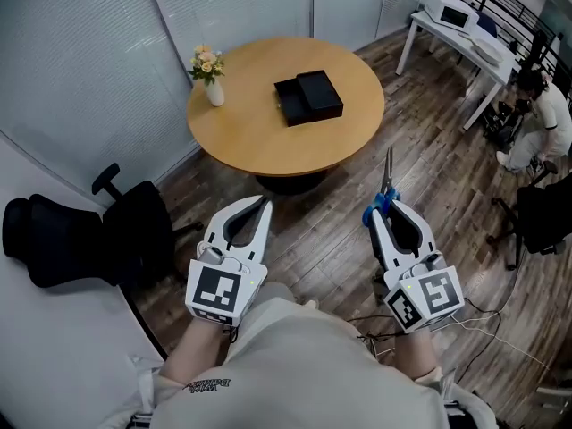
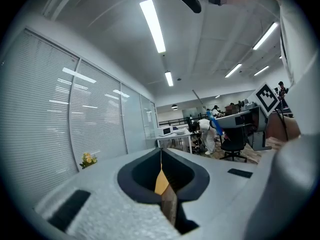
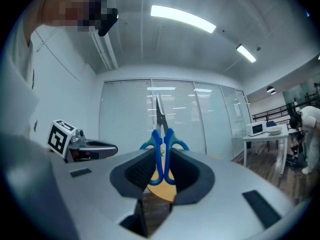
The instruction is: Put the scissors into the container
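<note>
While the person holds both tools out over the brown wood floor (image 1: 429, 164), the right gripper (image 1: 382, 209) has its two jaws squeezed onto the blue-handled metal scissors (image 1: 389, 170). The blue loops sit between the jaws. The thin grey blades are closed together and stick straight out past the jaw tips.

Beside it, the left gripper (image 1: 264, 206) has its jaws pressed together with nothing between them. The two grippers are side by side and do not touch.

Well ahead of both grippers is a round light-wood table (image 1: 259, 146). On it lies the black box-shaped container (image 1: 308, 96), ahead of the right gripper and a little to its left, far from the scissors. It looks like two flat black parts lying side by side and touching. A small white vase of yellow flowers (image 1: 209, 71) stands near the table's edge, ahead of the left gripper.

To the left of the left gripper is a black office chair (image 1: 63, 231). Far off to the right of the right gripper, a person in white (image 1: 547, 114) bends down near a white desk (image 1: 460, 36).
</note>
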`<action>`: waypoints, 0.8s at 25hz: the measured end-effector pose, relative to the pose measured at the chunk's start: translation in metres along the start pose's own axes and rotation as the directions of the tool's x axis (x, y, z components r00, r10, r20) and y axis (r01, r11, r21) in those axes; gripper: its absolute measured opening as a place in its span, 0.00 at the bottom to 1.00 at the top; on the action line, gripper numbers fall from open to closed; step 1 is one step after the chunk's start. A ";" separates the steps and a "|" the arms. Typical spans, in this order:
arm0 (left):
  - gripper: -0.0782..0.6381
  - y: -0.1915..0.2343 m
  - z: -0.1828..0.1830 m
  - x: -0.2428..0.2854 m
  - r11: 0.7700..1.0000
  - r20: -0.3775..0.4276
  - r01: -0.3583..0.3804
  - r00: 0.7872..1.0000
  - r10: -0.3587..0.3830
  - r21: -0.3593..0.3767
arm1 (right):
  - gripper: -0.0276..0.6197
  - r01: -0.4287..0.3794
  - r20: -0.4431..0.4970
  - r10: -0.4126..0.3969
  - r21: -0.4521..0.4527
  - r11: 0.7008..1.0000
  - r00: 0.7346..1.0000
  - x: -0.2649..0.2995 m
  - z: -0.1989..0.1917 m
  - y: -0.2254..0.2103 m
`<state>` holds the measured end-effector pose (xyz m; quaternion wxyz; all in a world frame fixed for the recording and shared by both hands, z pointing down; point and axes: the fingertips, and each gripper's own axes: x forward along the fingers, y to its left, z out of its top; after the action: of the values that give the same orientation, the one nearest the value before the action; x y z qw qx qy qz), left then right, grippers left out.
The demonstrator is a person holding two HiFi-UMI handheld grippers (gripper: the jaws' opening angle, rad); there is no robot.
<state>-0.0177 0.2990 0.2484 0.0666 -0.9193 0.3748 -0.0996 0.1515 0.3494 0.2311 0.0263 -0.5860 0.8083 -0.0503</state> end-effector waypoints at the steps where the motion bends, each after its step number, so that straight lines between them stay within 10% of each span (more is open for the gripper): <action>1: 0.14 -0.003 -0.001 0.001 1.000 -0.003 0.001 1.000 -0.001 0.003 | 0.19 -0.004 -0.003 0.004 0.005 1.000 1.000 -0.001 -0.002 -0.001; 20: 0.14 0.020 -0.022 0.045 0.999 -0.013 -0.006 1.000 0.007 0.042 | 0.19 -0.027 -0.046 0.027 0.002 1.000 0.999 0.049 -0.022 -0.025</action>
<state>-0.0048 0.2524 0.2718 0.0835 -0.9159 0.3760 -0.1131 0.1576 0.2958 0.2570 0.0087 -0.5737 0.8165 -0.0641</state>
